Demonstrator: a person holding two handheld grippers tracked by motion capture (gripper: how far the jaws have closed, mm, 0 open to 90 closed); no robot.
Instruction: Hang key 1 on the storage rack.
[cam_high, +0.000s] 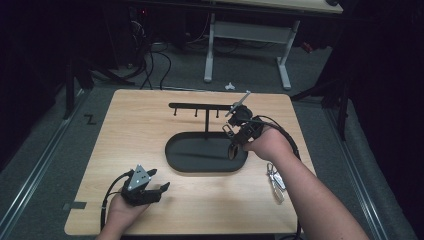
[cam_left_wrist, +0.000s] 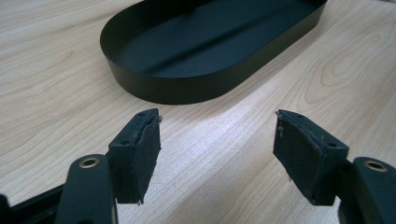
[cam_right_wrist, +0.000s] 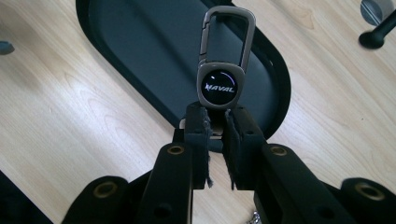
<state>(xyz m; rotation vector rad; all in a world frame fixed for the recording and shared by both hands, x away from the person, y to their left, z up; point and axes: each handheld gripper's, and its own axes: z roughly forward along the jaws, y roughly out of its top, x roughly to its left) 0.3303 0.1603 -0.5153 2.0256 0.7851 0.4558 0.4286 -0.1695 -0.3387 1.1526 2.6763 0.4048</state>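
A metal carabiner keychain (cam_right_wrist: 219, 86) with a round black "NAVAL" badge stands up from my right gripper (cam_right_wrist: 216, 114), which is shut on its lower end. It hangs over the right end of the black oval tray (cam_right_wrist: 140, 60). From above, the right gripper (cam_high: 232, 135) sits beside the tray's upright post, just under the black hook rack (cam_high: 200, 106). One hook's knob (cam_right_wrist: 373, 37) shows at the upper right. My left gripper (cam_high: 157, 180) rests near the table's front left, open, with bare wood between its pads (cam_left_wrist: 140, 154). It faces the tray (cam_left_wrist: 187, 91).
A second bunch of keys (cam_high: 275, 182) lies on the wooden table (cam_high: 140, 130) beside the right forearm. Cables trail from both grippers. A white desk frame (cam_high: 210, 55) stands on the floor beyond the far edge.
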